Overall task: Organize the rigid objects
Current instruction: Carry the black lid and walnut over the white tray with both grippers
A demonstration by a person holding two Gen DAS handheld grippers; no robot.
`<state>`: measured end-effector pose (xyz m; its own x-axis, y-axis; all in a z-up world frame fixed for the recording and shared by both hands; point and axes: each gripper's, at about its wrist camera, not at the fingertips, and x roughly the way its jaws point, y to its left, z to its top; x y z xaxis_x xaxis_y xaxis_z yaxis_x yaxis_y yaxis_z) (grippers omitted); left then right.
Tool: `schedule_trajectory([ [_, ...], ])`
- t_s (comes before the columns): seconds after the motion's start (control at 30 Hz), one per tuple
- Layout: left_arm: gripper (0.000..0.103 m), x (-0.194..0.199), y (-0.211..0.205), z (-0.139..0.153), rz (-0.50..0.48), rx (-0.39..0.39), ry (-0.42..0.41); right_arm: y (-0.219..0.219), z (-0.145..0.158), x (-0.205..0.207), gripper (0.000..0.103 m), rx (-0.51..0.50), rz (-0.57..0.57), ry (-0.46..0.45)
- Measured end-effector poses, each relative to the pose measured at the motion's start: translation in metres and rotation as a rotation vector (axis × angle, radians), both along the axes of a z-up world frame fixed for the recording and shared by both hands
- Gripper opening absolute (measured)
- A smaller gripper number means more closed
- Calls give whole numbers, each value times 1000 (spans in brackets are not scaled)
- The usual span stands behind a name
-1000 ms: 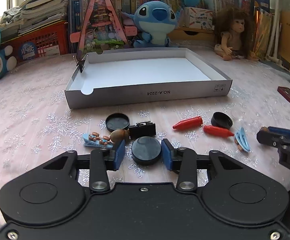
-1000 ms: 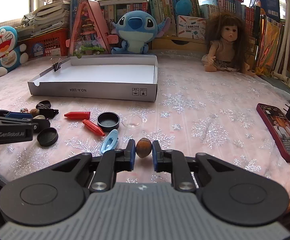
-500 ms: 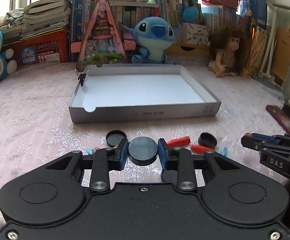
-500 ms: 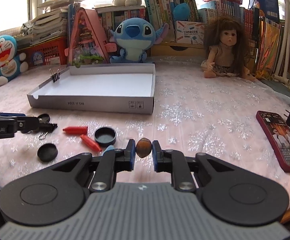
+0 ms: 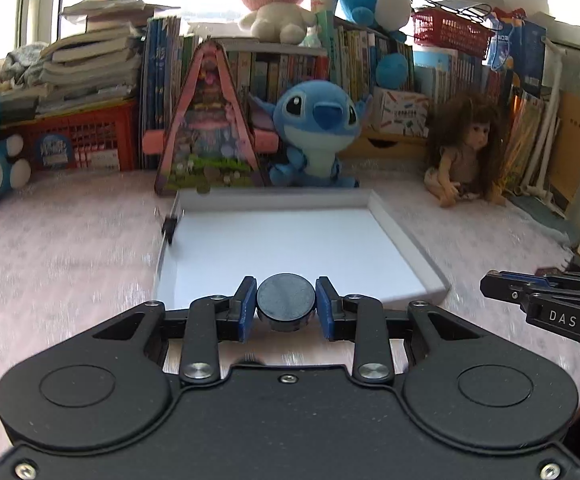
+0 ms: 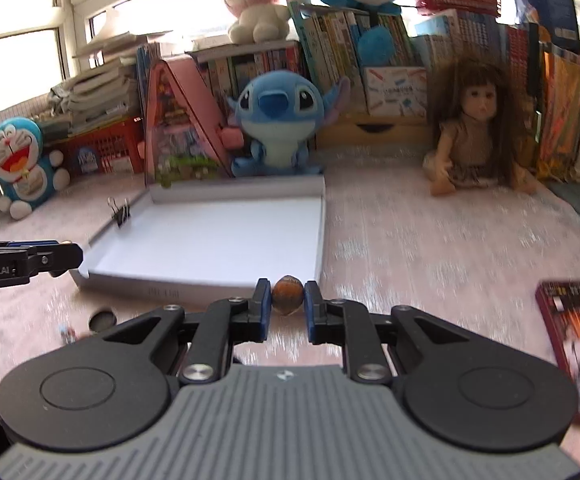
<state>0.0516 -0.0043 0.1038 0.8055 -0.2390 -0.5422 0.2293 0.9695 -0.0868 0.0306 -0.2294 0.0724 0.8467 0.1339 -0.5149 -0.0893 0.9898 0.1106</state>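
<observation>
A pink snowflake-patterned table [image 6: 430, 240] runs back to a wall of books, plush toys and a doll [image 6: 478, 136]. Toward its far edge lies a shallow white box tray [image 5: 406, 240], a black binder clip [image 6: 121, 213] on its left wall; the floor of the tray that shows is bare.

The left gripper [image 5: 286, 305] is clamped on a black round cap [image 5: 286, 300] and hangs at the tray's near wall. The right gripper [image 6: 287, 299] pinches a small brown nut-like piece [image 6: 287, 294] at the tray's near right corner.

By my reading, the sorting has scarcely begun: two pieces are lifted and nothing lies in the tray where it shows. Another black cap [image 6: 101, 321] and a small blurred toy [image 6: 67, 332] wait on the table near its front edge, left of the right gripper.

The tray's walls are low and its floor wide, so both tongs have room side by side. A phone [image 6: 574, 344] lies toward the table's right edge, well apart.
</observation>
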Motion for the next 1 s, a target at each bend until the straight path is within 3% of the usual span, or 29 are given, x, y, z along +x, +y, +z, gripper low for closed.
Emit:
schedule_trajectory([
  [0.2, 30, 47, -2, 16, -7, -19, 36, -3, 20, 40, 21, 7, 43, 32],
  [0.5, 30, 135, -8, 6, -15, -54, 217, -3, 33, 117, 21, 51, 79, 177],
  [0.73, 30, 172, -16, -32, 35, -46, 337, 14, 5, 156, 21, 32, 94, 284],
  [1.0, 30, 178, -27, -56, 36, 0, 374, 21, -29, 175, 21, 26, 69, 362],
])
